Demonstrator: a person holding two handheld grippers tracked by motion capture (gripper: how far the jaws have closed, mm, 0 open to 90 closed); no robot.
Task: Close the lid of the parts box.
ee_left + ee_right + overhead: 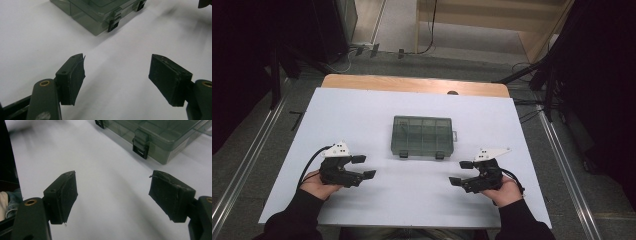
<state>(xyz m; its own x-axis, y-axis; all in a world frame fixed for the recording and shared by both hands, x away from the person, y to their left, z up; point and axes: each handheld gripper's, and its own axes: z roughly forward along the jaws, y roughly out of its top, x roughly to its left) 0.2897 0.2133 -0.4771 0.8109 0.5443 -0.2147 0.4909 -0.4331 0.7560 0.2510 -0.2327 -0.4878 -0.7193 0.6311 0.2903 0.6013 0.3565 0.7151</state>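
Observation:
A smoky clear plastic compartment box (422, 136) lies shut in the middle of the white table, with two black latches on its near side. My left gripper (363, 167) rests on the table to the box's front left, open, with nothing between its pads. My right gripper (462, 172) rests to the box's front right, also open and bare. In the left gripper view the box (100, 12) lies ahead with a latch (113, 23) facing me, beyond my left gripper (117, 80). In the right gripper view the box (160, 135) is ahead to the right of my right gripper (112, 198).
The white tabletop (362, 120) lies on a wooden board (412, 84) that shows at the far edge. Dark stands and cables flank the table on both sides. A person's knee shows past the table edge (10, 202) in the right gripper view.

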